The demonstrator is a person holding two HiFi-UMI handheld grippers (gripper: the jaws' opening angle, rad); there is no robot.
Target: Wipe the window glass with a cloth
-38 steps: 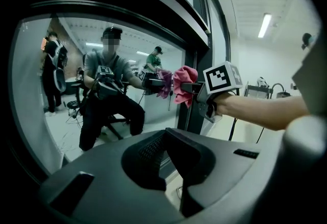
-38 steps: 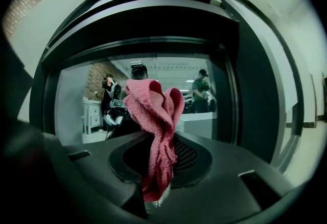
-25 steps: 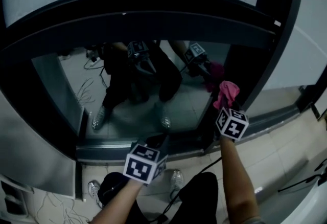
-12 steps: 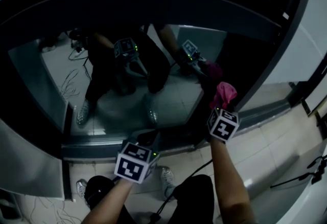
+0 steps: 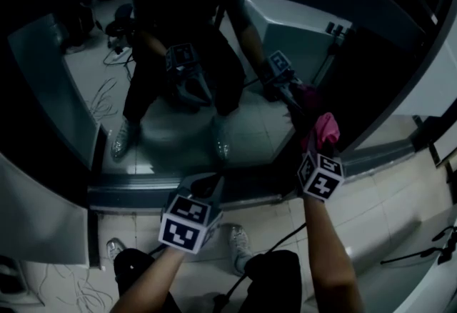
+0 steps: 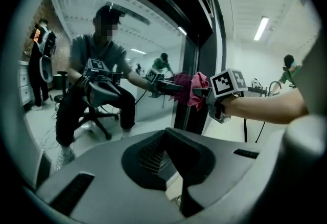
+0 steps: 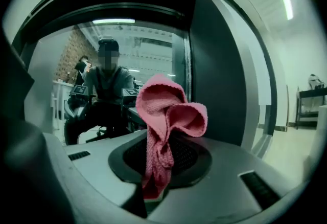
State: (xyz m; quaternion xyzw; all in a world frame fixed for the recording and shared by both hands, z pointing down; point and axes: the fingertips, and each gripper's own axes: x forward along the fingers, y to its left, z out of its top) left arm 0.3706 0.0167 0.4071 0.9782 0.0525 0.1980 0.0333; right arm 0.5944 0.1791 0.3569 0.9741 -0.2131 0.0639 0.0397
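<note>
Glass fills most of the head view: one big window pane (image 5: 250,133) in a dark frame (image 5: 375,83). It mirrors the person sitting in front of it and both grippers. Pale floor tiles (image 5: 378,197) run under the frame.

The right forearm (image 5: 325,254) stretches forward and slightly up. It carries the right gripper (image 5: 315,151) to the right-hand edge of the pane, just beside the frame's upright. The left forearm (image 5: 153,279) stays lower and further back. The left gripper (image 5: 207,186) points at the bottom rail, so the right hand is clearly the nearer one to the glass.

Seen along its own jaws, the right gripper (image 7: 153,187) is clamped on a pink cloth (image 7: 168,110). The cloth stands up out of the jaws in a folded bunch, its length in line with the gripper and aimed at the pane. From the left gripper view, the cloth (image 6: 198,87) meets its own reflection, so it looks to be on the glass or just beside it; I cannot say which.

Nearly all the pane lies to the left of the cloth, so a wiping stroke would probably have to travel leftward from the upright.

The left gripper (image 6: 171,151) has its jaws drawn together with nothing between them.
</note>
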